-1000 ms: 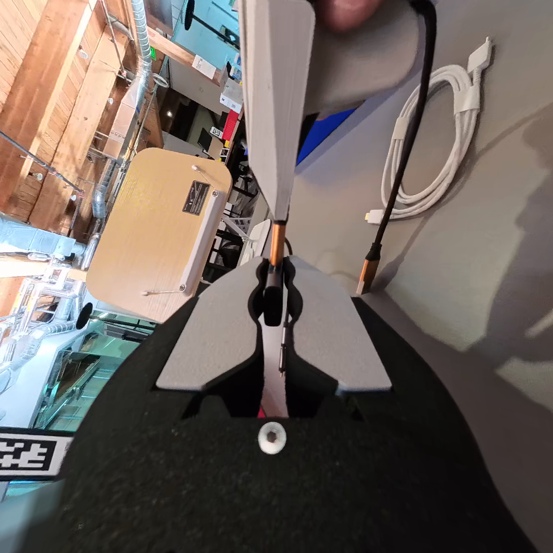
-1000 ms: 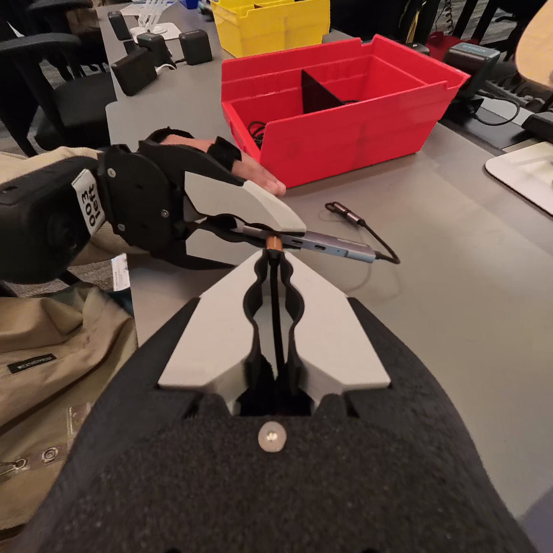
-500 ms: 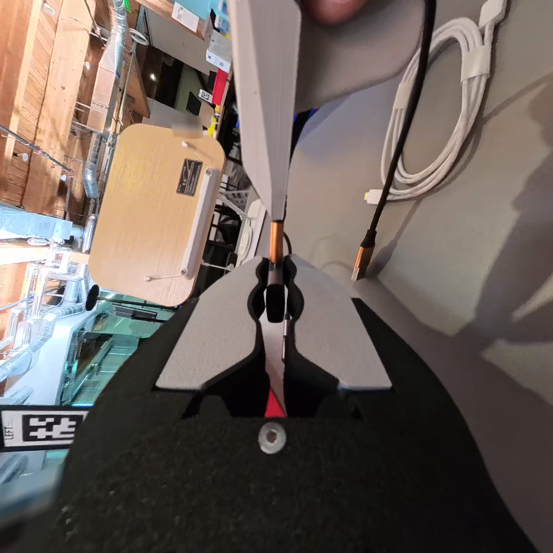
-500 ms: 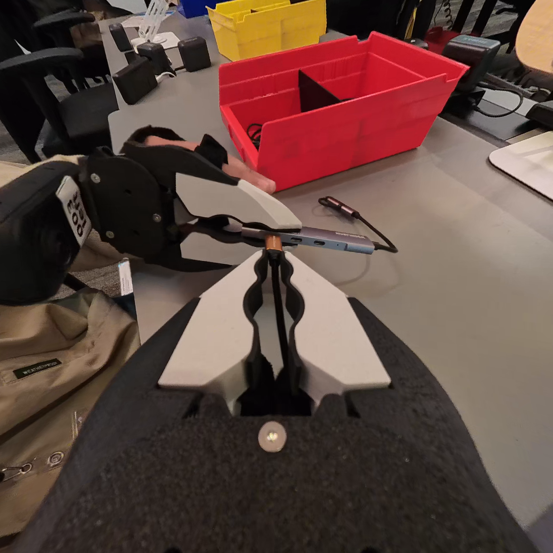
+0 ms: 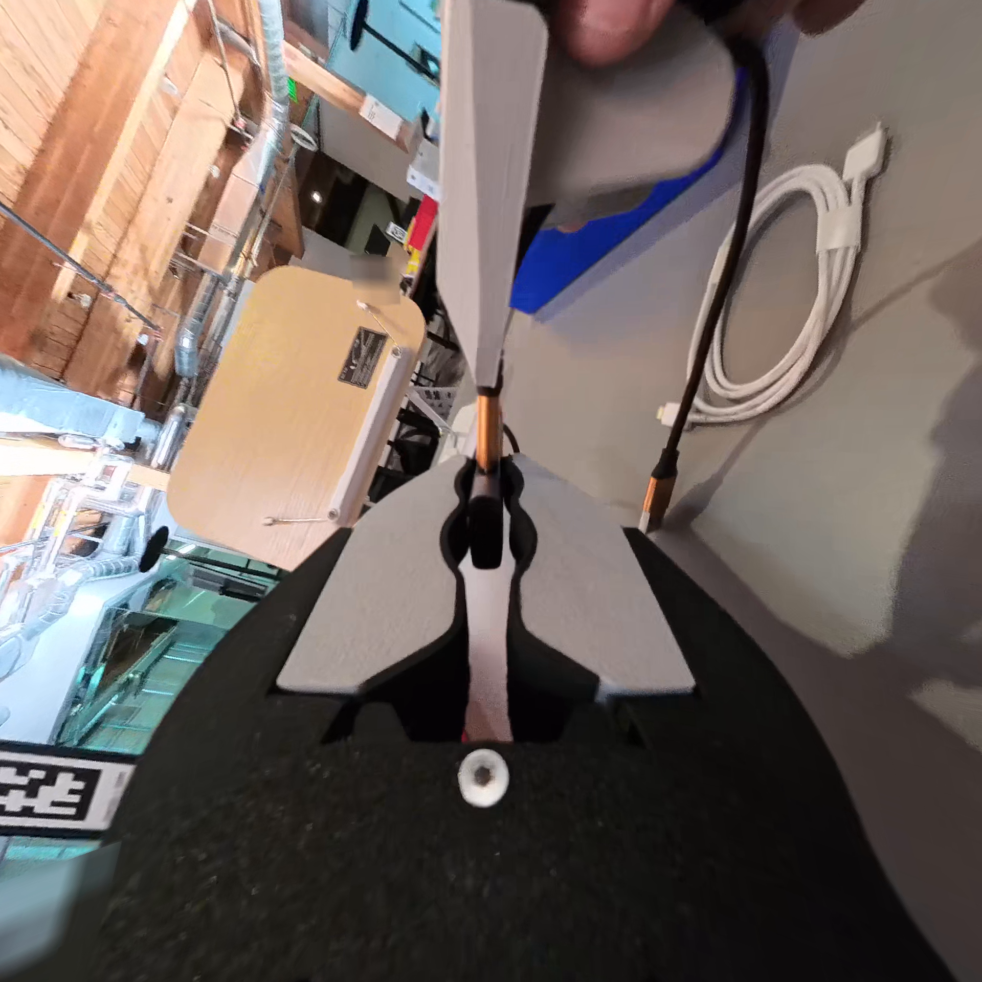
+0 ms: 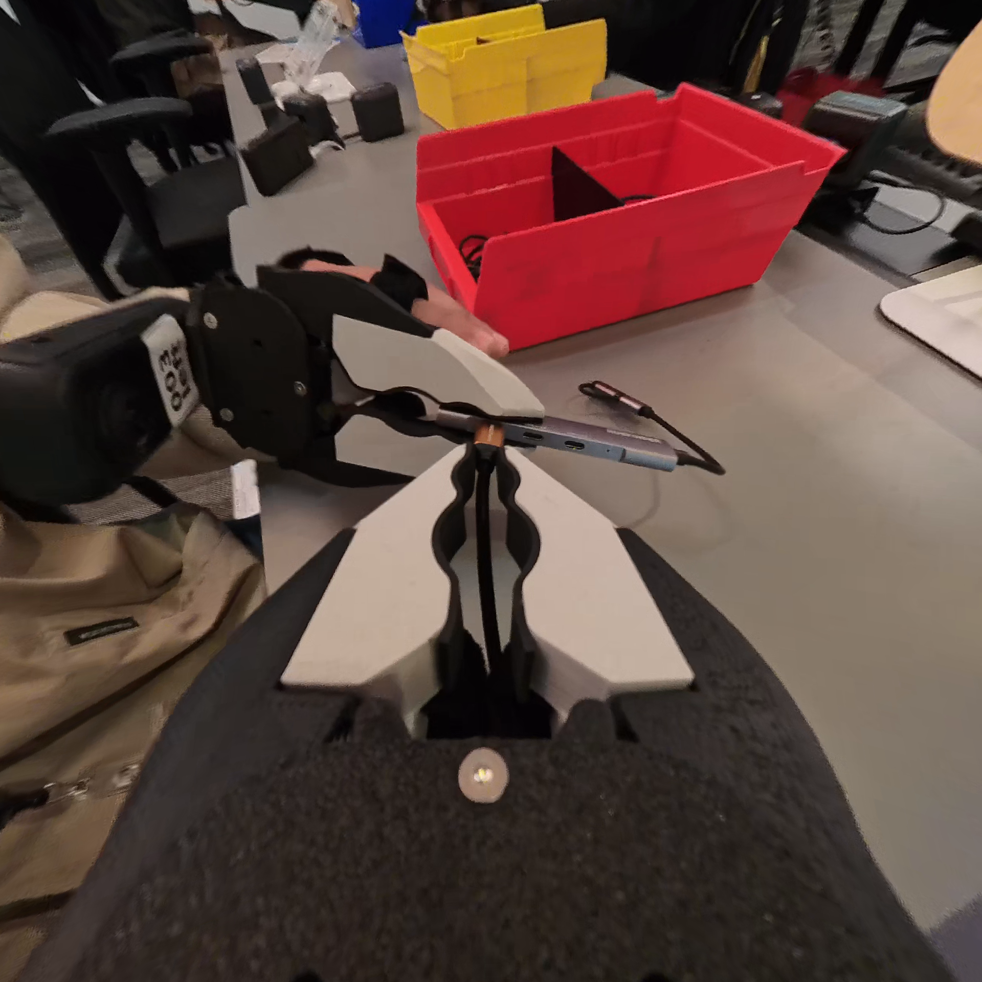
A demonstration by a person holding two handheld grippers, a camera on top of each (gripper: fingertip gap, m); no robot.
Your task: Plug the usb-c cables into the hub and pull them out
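In the right wrist view my left gripper (image 6: 499, 422) comes in from the left, shut on one end of the slim grey hub (image 6: 584, 441) and holding it level just above the table. My right gripper (image 6: 484, 457) is shut on a black usb-c cable (image 6: 486, 558). The cable's orange plug (image 6: 488, 436) meets a port on the hub's near side. In the left wrist view my left gripper (image 5: 486, 467) grips the hub edge-on, with the orange plug (image 5: 488, 430) just past it. The right gripper (image 5: 489, 372) reaches down from above. The cable's other orange plug (image 5: 656, 499) hangs free.
A red bin (image 6: 637, 265) with a black divider stands behind the hub, and a yellow bin (image 6: 505, 69) stands farther back. The hub's own lead and plug (image 6: 616, 396) lie on the grey table (image 6: 797, 531). A coiled white cable (image 5: 786, 319) lies on it. A beige jacket (image 6: 106, 611) is at the left.
Both grippers keep their holds and the plug stays at the hub's side. The pair has shifted slightly, so the background has slid in both views.
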